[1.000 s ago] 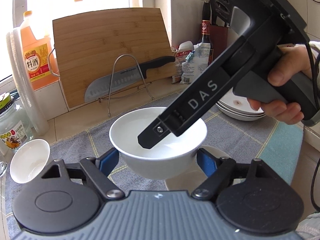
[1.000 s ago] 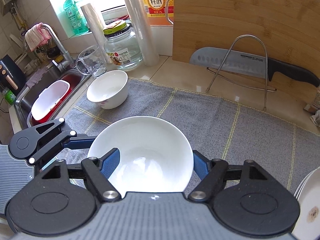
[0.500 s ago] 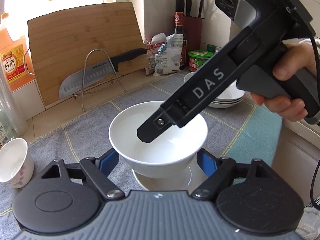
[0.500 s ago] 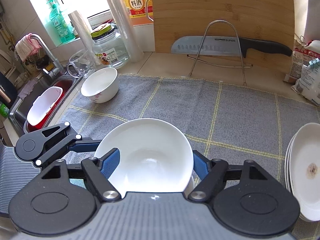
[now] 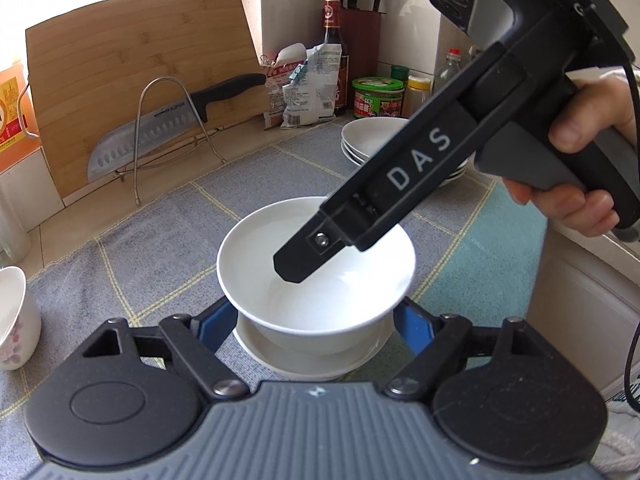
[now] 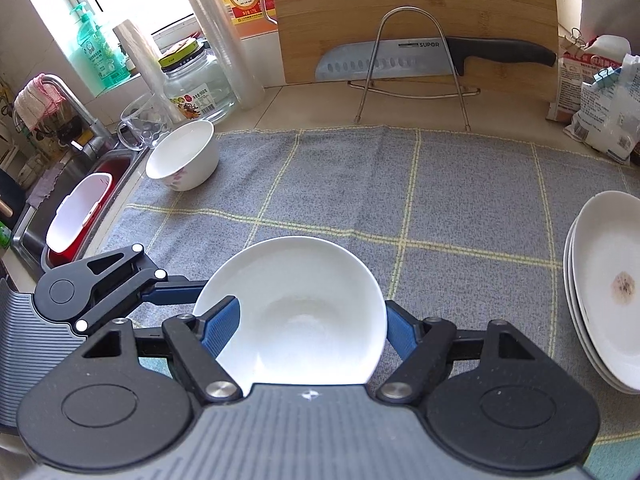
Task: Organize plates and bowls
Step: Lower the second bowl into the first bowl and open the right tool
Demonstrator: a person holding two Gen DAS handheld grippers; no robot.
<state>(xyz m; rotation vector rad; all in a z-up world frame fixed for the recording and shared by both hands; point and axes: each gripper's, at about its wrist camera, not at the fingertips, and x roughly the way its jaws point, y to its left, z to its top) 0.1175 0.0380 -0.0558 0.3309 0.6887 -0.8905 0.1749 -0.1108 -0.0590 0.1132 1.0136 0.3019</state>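
Risk: the white ceramic bowl [image 5: 256, 248], low centre in both views, sits nested over a second white dish [image 5: 280, 364] on the grey checked cloth [image 6: 440, 184] on the worktop. A skewed release could chip a rim or tip it. Left claw [image 5: 314, 320] is half open, its blue pads clasping the bowl's sides. Right claw [image 6: 308, 328] slants down from upper right, one finger inside the bowl; I cannot tell whether it grips
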